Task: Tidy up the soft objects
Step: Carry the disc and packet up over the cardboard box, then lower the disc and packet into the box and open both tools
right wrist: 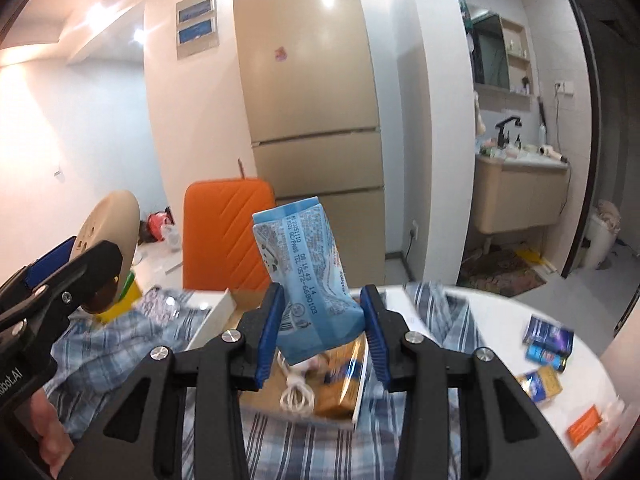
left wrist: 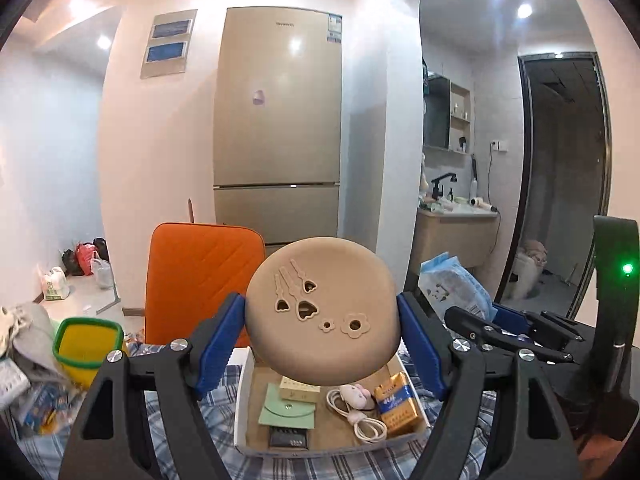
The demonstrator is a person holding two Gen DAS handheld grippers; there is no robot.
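- Left gripper (left wrist: 322, 334) clamped on a round tan cushion (left wrist: 322, 312), blue pads pressed against both its sides; held up in the air above the cardboard tray (left wrist: 246, 384), face with cut-out flower shapes turned toward the camera.
- Right gripper (right wrist: 322, 322) clamped on a blue soft pack (right wrist: 310, 280), pinched near its lower end, standing tilted above the same tray; printed code and date visible on its side.
- Seen from the right wrist view: the cushion off to the left, edge-on, well apart from the pack.
- Both soft things lifted, neither yet set down anywhere; judged roughly at the midpoint, with carrying under way and placing still left.
- Lying in the tray: a white cable (left wrist: 358, 416), a yellow-orange carton (left wrist: 396, 402), a green pouch (left wrist: 288, 410), a small beige box (left wrist: 299, 390) and a dark flat item, all on a blue plaid cloth (left wrist: 192, 432).
- Destination not evident: a green-rimmed yellow bin (left wrist: 86, 344) near the left, an orange cushion (left wrist: 200, 280) upright behind the tray; which of these, if any, meant for the soft things cannot be told.
- More small packs (right wrist: 544, 344) scattered on the white table (right wrist: 500, 320) to the right, still unsorted; whether soft cannot be told.
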